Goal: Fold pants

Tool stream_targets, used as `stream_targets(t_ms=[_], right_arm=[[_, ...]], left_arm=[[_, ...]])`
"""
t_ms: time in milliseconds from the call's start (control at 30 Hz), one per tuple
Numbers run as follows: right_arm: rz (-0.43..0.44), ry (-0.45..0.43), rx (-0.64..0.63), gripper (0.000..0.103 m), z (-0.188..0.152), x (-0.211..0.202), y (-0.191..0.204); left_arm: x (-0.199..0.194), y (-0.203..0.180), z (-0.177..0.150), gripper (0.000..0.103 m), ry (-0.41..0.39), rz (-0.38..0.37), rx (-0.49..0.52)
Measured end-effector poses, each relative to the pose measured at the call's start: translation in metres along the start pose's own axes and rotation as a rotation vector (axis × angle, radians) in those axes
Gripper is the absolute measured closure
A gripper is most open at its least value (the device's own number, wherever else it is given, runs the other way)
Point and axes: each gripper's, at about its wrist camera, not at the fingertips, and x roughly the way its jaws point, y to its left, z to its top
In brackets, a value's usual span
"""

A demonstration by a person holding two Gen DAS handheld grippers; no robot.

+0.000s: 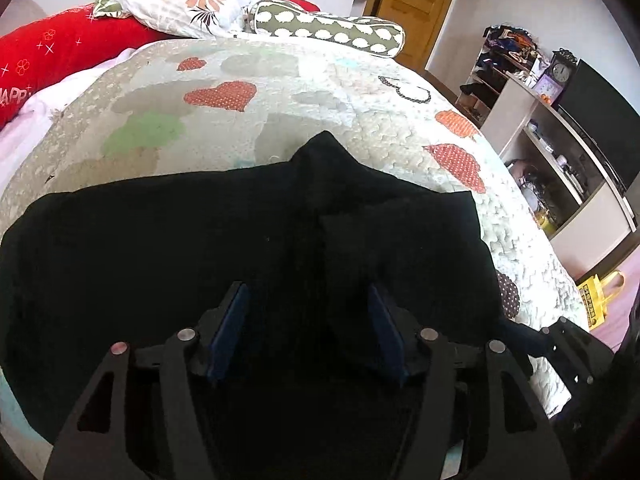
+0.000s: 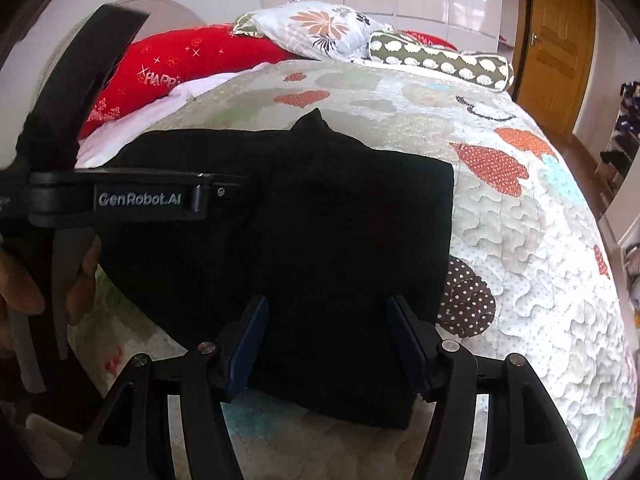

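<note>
both grippers (image 1: pixel 308 308) (image 2: pixel 326 320) gape over black pants (image 2: pixel 320 220); only the right view shows a hand (image 2: pixel 24 280).

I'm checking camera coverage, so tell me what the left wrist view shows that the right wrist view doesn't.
Only the left wrist view shows the shelf unit with a clock, the dark screen and a yellow bag on the floor.

Only the right wrist view shows the left gripper's housing with the GenRobot.AI label and the person's hand holding it.

Both show the black pants folded on the heart-patterned quilt, the red pillow, the floral pillow and the wooden door, with open jaws over the cloth.
</note>
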Motion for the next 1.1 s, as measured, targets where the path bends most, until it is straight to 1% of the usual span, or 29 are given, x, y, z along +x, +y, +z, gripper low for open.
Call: stream_targets(t_ms=[67, 167, 300, 433, 533, 633, 700, 800, 933, 1100], right_arm=[[0.011, 0.002, 0.011, 0.039, 0.004, -0.007, -0.005], [-0.001, -0.033, 0.031, 0.036, 0.013, -0.018, -0.014], [-0.004, -0.051, 0.041, 0.035, 0.030, -0.016, -0.021], [-0.001, -0.045, 0.036, 0.035, 0.051, 0.000, -0.021], [0.004, -0.029, 0.008, 0.034, 0.065, 0.019, -0.017], [-0.006, 0.034, 0.001, 0.033, 0.071, 0.050, -0.015], [-0.016, 0.031, -0.005, 0.032, 0.071, 0.057, -0.013], [-0.008, 0.029, 0.010, 0.032, 0.070, 0.048, -0.016], [-0.025, 0.011, 0.002, 0.031, 0.058, 0.023, -0.017], [0.003, -0.004, 0.021, 0.028, 0.037, 0.001, -0.015]], left_arm=[[-0.007, 0.002, 0.002, 0.042, 0.015, -0.010, -0.006], [-0.021, 0.004, 0.001, 0.042, -0.004, -0.008, -0.012], [-0.032, 0.002, -0.008, 0.041, -0.007, -0.024, -0.005], [-0.024, 0.001, -0.019, 0.041, 0.019, 0.010, 0.011], [-0.022, 0.008, -0.021, 0.039, 0.021, -0.009, -0.019], [-0.021, 0.007, -0.020, 0.039, 0.019, -0.001, -0.010], [-0.020, 0.006, -0.021, 0.038, 0.016, 0.004, -0.007], [-0.020, 0.008, -0.021, 0.038, 0.015, -0.006, -0.014], [-0.024, 0.009, -0.022, 0.038, 0.012, -0.011, -0.024], [-0.025, 0.010, -0.023, 0.038, 0.008, -0.012, -0.030]])
